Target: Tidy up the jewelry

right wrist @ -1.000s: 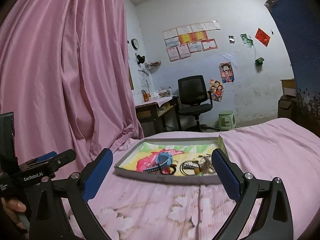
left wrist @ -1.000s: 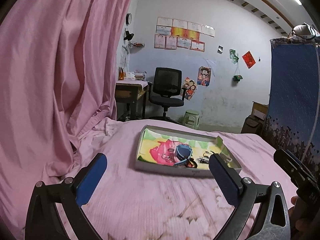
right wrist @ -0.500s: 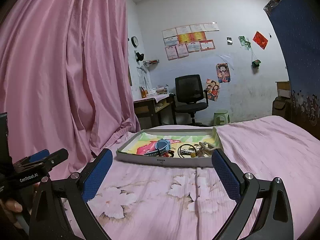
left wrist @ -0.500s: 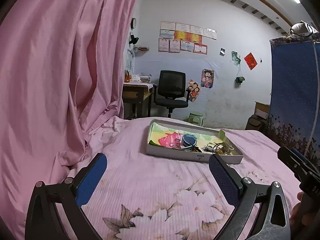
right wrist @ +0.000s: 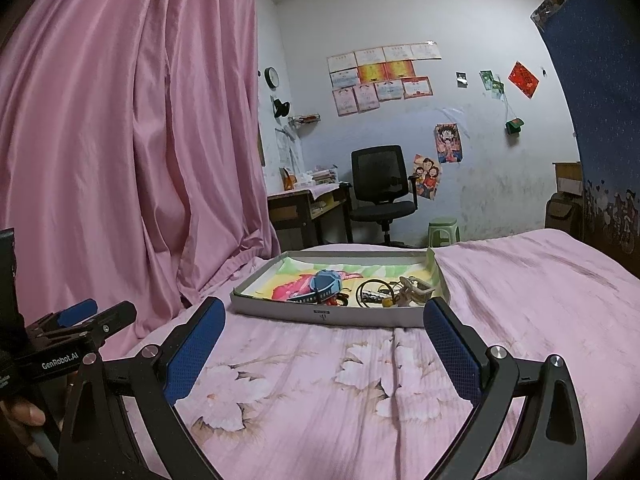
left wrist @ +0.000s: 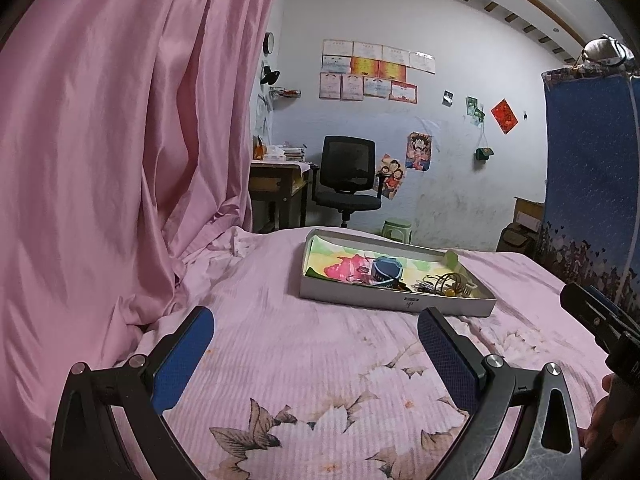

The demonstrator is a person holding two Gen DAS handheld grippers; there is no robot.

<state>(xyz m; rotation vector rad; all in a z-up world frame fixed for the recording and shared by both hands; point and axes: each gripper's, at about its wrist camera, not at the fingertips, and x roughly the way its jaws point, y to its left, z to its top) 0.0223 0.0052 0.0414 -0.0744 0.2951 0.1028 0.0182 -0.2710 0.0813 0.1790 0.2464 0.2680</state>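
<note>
A big pink curtain [left wrist: 120, 152] is hanging down on the left. A black chair [left wrist: 347, 178] is sitting by a brown desk [left wrist: 276, 184]. Papers [left wrist: 372, 74] and cartoon pictures [right wrist: 448, 142] are sticking to the pale wall [left wrist: 460, 92]. A green stool [right wrist: 442, 230] is standing on the floor.

Bare pink floral bedsheet [left wrist: 304, 360] lying open ahead up to the shallow grey cardboard tray [left wrist: 384, 300]. Crowded at the tray's right end with tangled jewelry [right wrist: 384, 294]. Hemmed on the left by hanging pink curtain [left wrist: 120, 160]; free sheet on the right.
</note>
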